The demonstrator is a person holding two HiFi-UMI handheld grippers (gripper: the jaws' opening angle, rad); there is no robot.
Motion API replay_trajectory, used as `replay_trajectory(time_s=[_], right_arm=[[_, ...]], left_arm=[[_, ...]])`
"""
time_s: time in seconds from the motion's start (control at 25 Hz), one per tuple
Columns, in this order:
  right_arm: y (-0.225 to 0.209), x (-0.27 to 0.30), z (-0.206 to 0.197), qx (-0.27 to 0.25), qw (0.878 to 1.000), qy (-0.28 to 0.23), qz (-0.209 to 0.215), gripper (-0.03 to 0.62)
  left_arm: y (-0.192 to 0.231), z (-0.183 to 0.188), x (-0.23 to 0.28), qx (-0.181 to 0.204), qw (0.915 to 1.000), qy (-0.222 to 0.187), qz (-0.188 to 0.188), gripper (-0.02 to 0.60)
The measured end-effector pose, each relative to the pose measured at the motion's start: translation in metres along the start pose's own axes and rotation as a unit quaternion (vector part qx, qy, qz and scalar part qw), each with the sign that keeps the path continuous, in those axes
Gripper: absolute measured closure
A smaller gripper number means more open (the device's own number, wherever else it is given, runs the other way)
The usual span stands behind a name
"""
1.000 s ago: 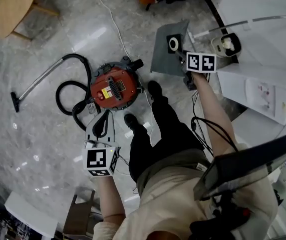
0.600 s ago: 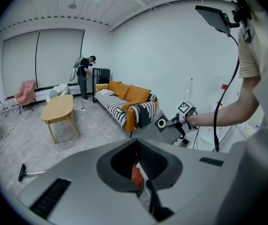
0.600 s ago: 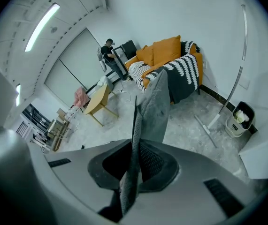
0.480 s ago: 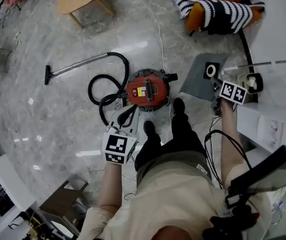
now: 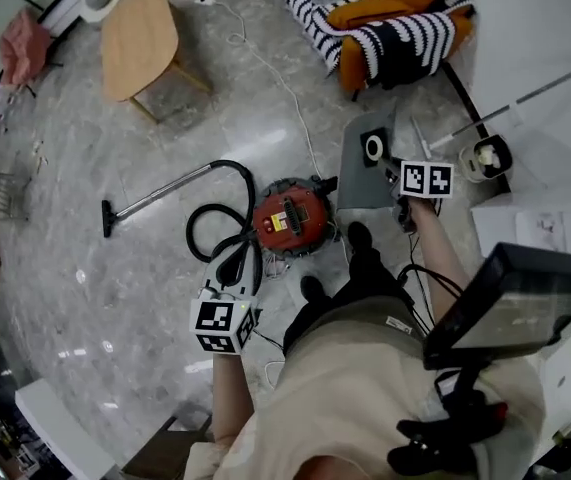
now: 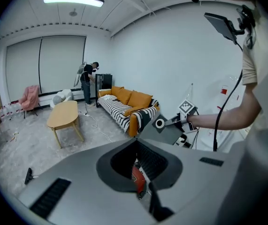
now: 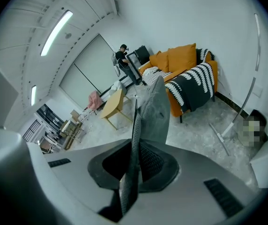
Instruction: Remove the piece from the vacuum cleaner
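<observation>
A red canister vacuum cleaner (image 5: 290, 218) sits on the marble floor, with its black hose (image 5: 213, 236) coiled to its left. Its wand (image 5: 160, 192) lies stretched out further left. My right gripper (image 5: 397, 181) is shut on a flat grey dust bag (image 5: 363, 180) with a white ring (image 5: 373, 148), and holds it in the air just right of the vacuum. In the right gripper view the bag (image 7: 155, 111) stands edge-on between the jaws of the right gripper (image 7: 133, 175). My left gripper (image 5: 233, 266) hovers near the hose, jaws together, holding nothing. In the left gripper view the vacuum (image 6: 138, 179) shows red through the left gripper (image 6: 141, 184).
An orange sofa with a striped blanket (image 5: 390, 18) stands at the back. A wooden table (image 5: 137, 38) stands at the back left. A white cable (image 5: 275, 73) runs across the floor. White furniture (image 5: 555, 183) stands at the right. My feet (image 5: 360, 238) are beside the vacuum. A person (image 6: 88, 78) stands far off.
The head view has swung up, bringing the sofa and table into sight. The right gripper still holds the bag beside the vacuum. The left gripper stays near the hose.
</observation>
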State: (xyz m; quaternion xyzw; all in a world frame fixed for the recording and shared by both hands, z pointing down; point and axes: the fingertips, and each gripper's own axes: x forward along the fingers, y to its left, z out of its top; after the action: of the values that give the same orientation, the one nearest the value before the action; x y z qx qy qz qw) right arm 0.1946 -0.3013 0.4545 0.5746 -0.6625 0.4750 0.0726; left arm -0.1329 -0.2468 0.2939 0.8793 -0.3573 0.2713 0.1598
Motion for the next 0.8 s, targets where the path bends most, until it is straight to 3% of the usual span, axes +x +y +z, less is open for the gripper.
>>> replay_trajectory(time_s=[0.2,0.4,0.6,0.8], right_arm=[[0.017,-0.008,0.031,0.006,0.999,-0.027,0.019,0.569],[0.059,-0.021,0.056,-0.043,0.997,-0.048,0.037,0.569],[0.099,-0.036,0.066,-0.08,0.994,-0.056,0.057,0.569],[0.13,-0.053,0.058,-0.085,0.992,-0.06,0.076,0.568]], left_arm=[[-0.004,0.025,-0.006,0.023,0.9994,-0.025,0.01,0.584],[0.005,0.041,-0.027,0.032,0.9979,-0.052,0.025,0.584],[0.009,0.045,-0.047,0.025,0.9961,-0.075,0.037,0.584],[0.005,0.058,-0.059,0.047,0.9925,-0.109,0.027,0.584]])
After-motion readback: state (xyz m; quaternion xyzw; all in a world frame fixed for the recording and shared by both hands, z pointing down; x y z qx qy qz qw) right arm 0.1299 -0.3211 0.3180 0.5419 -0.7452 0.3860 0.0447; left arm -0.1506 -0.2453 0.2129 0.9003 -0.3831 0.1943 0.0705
